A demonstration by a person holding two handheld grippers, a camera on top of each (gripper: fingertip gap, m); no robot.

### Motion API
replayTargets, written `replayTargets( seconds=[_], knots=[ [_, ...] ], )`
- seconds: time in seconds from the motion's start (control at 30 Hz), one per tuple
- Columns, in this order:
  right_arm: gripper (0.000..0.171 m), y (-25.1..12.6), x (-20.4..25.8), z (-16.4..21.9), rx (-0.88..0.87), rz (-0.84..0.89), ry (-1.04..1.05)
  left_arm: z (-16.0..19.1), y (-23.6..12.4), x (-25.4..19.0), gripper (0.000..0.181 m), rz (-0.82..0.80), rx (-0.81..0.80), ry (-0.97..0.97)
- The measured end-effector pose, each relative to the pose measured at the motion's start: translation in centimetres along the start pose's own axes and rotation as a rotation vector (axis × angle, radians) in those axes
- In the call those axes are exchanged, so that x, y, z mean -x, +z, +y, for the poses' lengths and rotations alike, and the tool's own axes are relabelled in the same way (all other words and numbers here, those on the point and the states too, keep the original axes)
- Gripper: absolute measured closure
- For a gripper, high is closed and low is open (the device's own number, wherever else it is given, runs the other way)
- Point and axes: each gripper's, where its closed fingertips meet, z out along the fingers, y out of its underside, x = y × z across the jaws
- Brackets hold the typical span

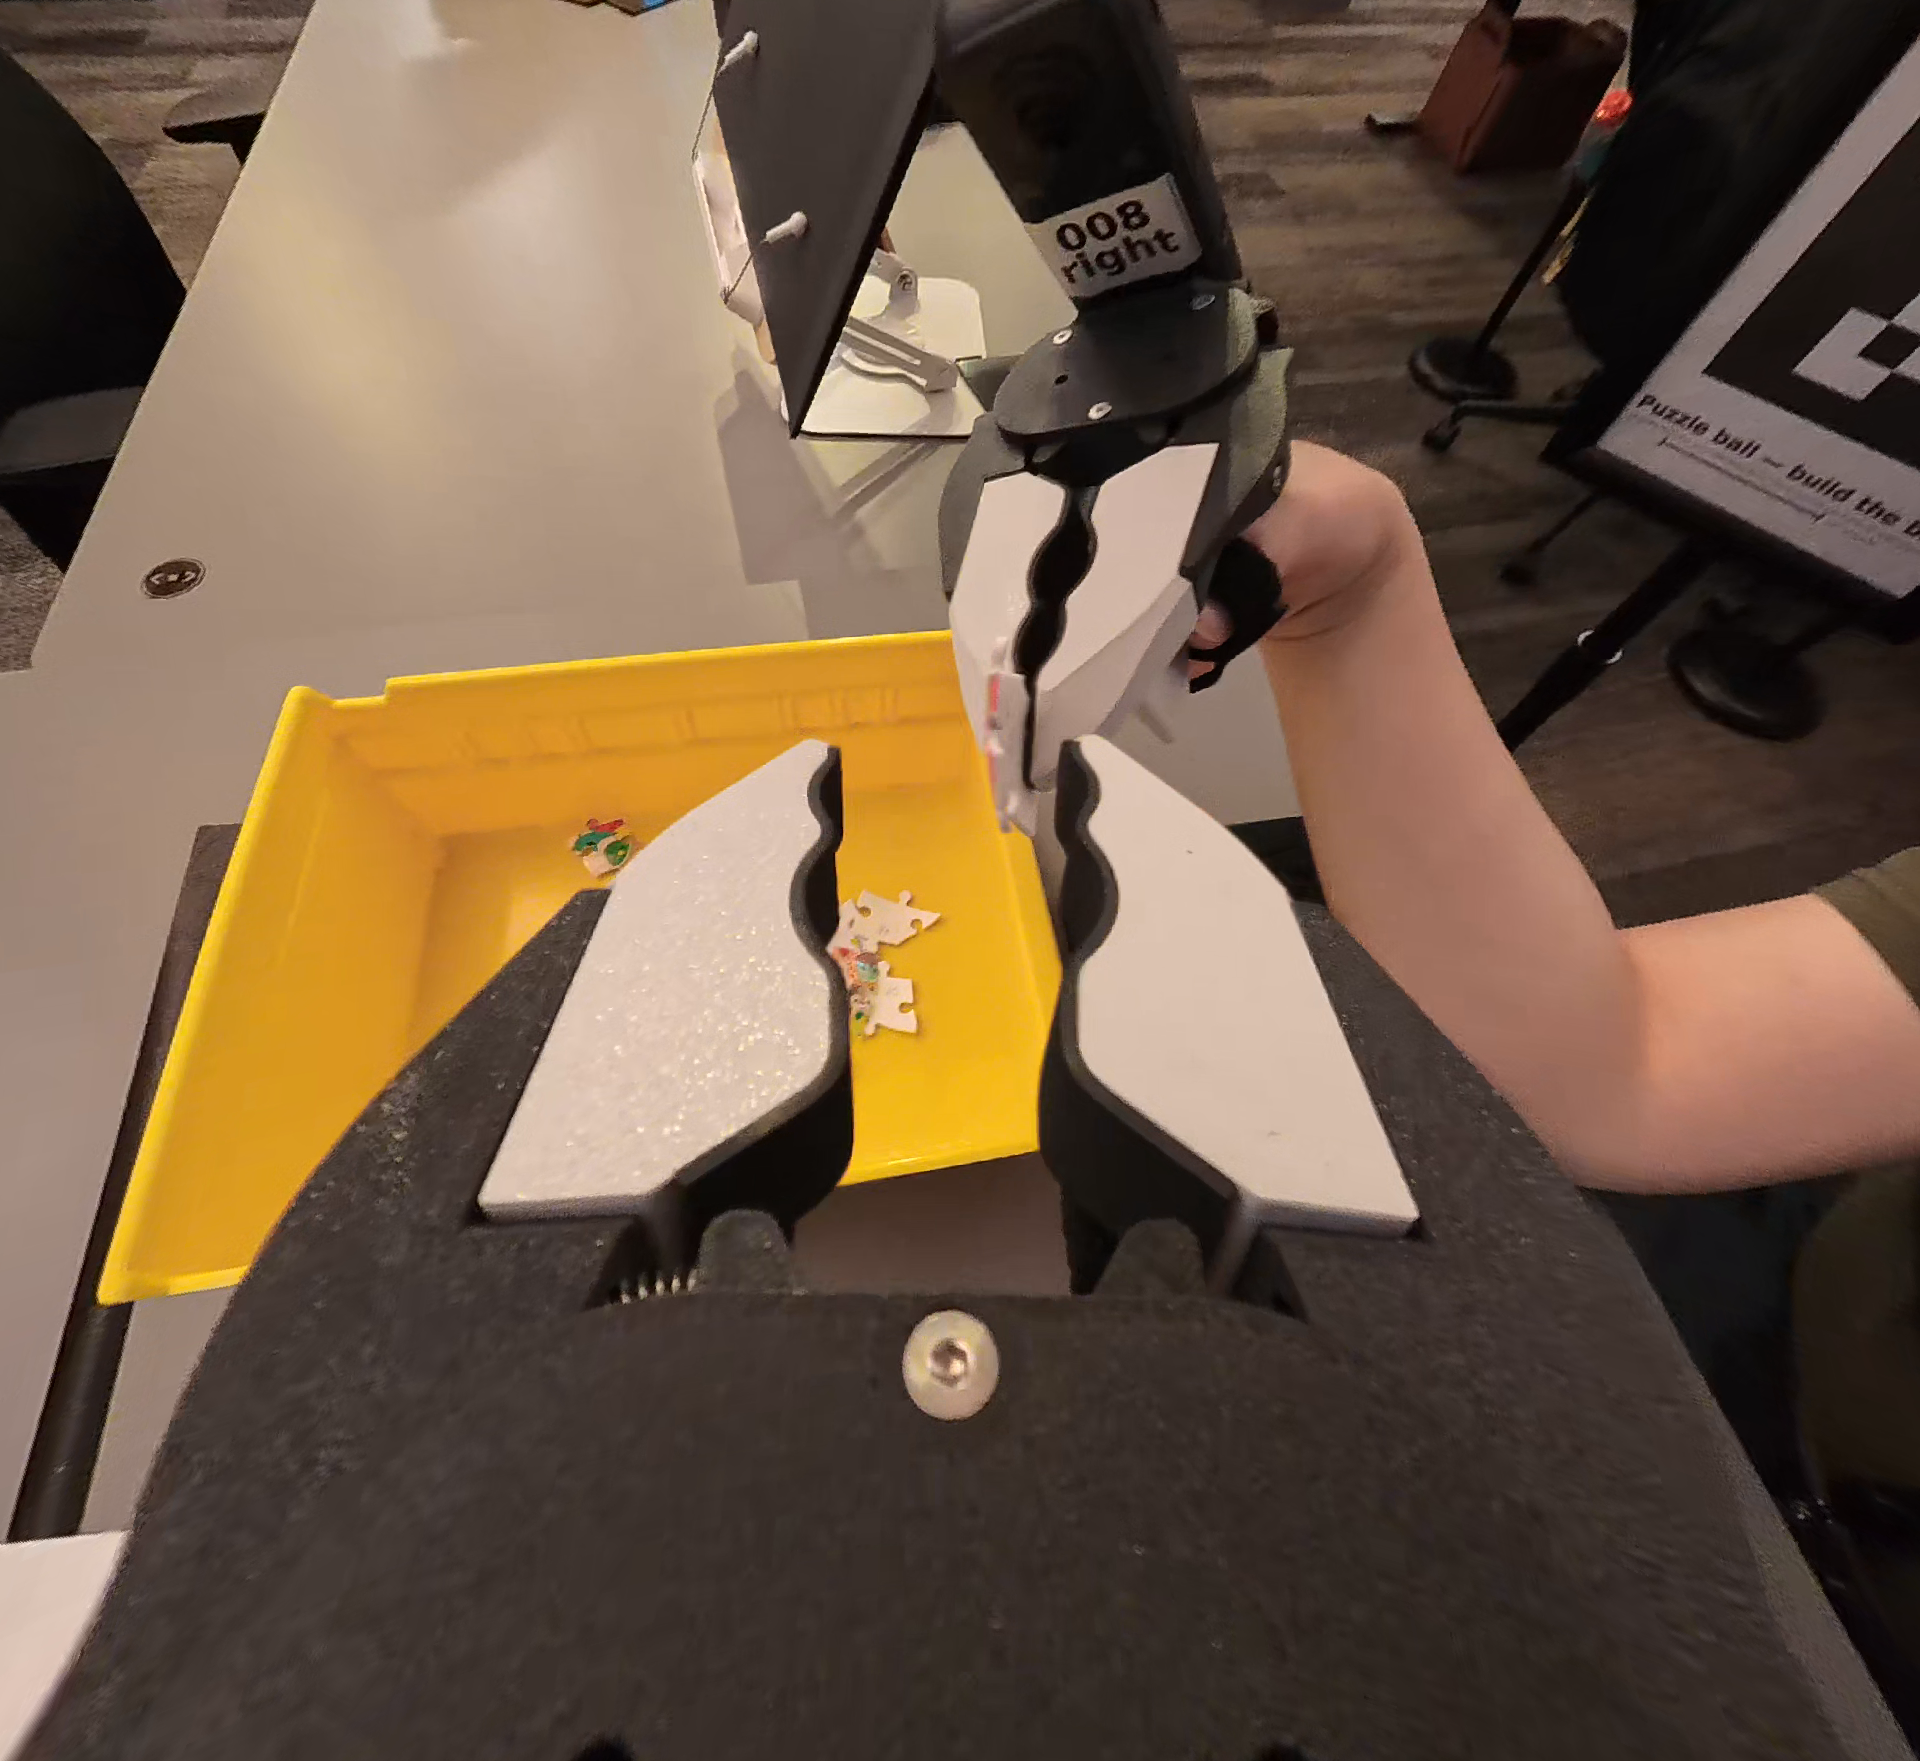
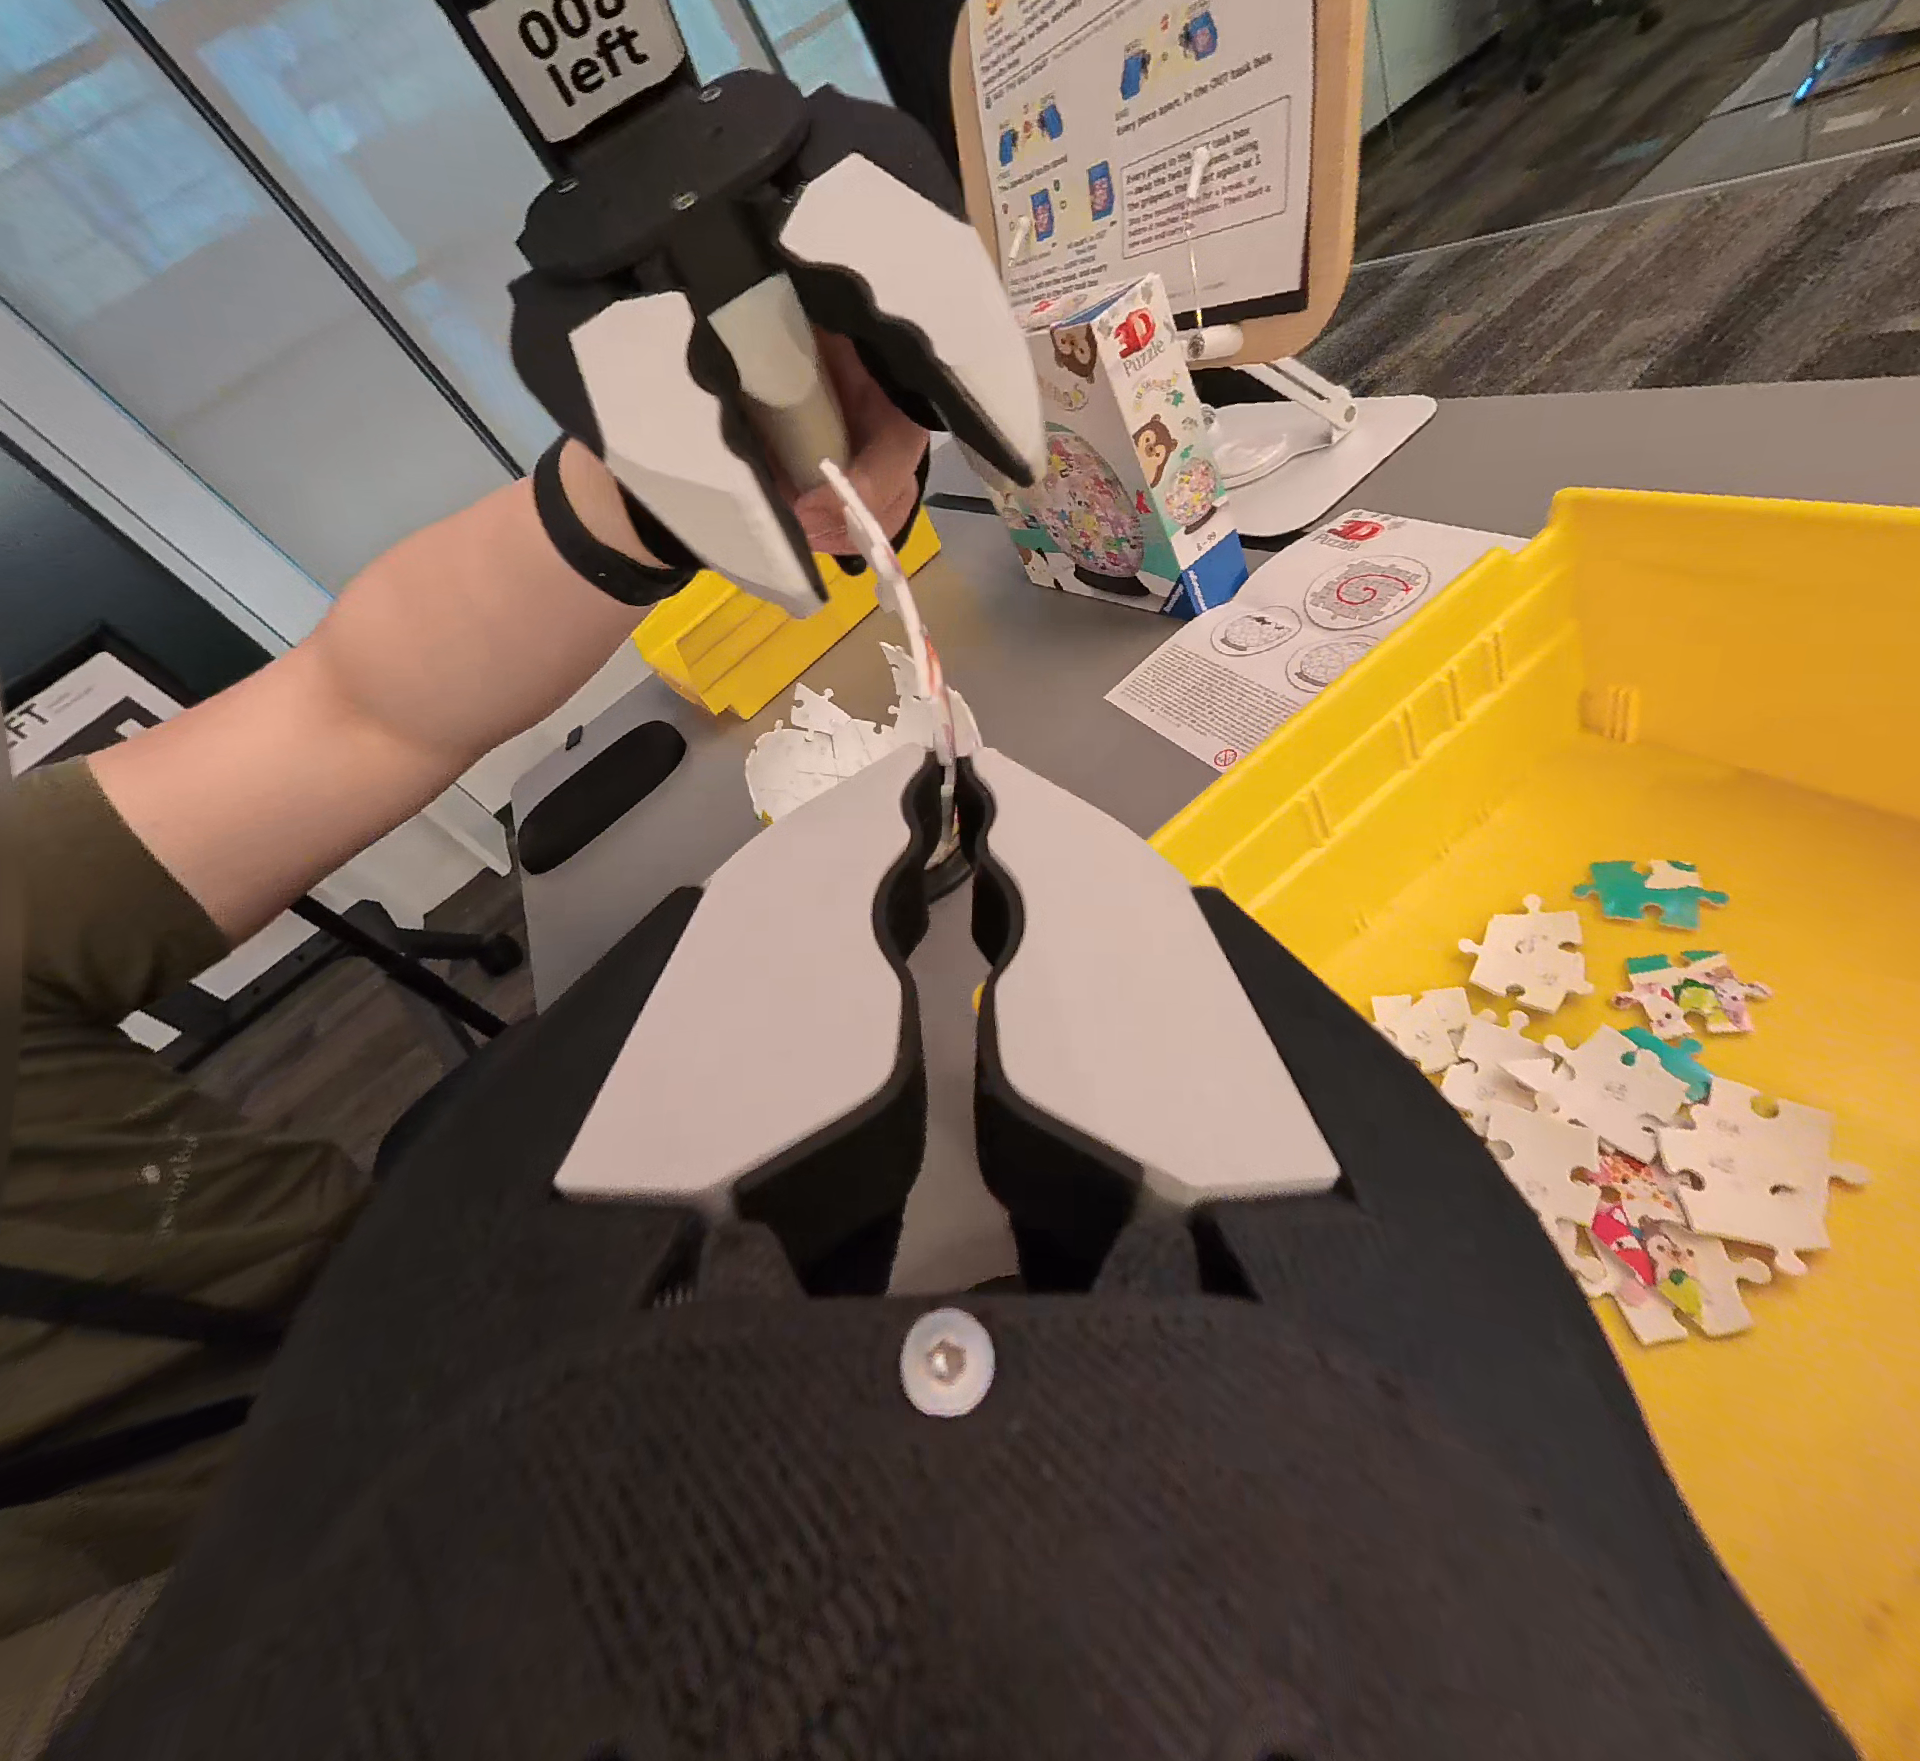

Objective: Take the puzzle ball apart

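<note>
Two tongs face each other over the yellow bin (image 1: 312, 880). Your right gripper (image 2: 951, 766) is clenched on a curved strip of puzzle pieces (image 2: 914, 631), whose far end reaches between the spread, released fingers of your left gripper (image 2: 914, 527). Just beyond your right fingertips sits the rest of the puzzle ball (image 2: 821, 755), a white broken shell on the table. Loose pieces (image 2: 1621, 1129) lie in the bin to the right of your right gripper.
</note>
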Motion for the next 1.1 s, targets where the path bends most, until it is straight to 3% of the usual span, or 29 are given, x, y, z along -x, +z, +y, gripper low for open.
replayTargets(
  seconds=[0.17,0.73,1.1],
  knots=[
    [0.168,0.1,0.1,0.2,0.019,0.001,-0.016,0.4,0.0,-0.3,0.164,0.033,0.019,0.021],
    [0.168,1.3,-1.0,1.1,0.087,0.04,-0.055,2.4,0.6,-0.1,0.178,0.051,0.103,-0.075],
    [0.168,0.9,3.0,-0.8,-0.02,0.024,-0.551,0.0,-1.7,-3.7,0.179,0.409,-0.031,-0.377]
  ],
)
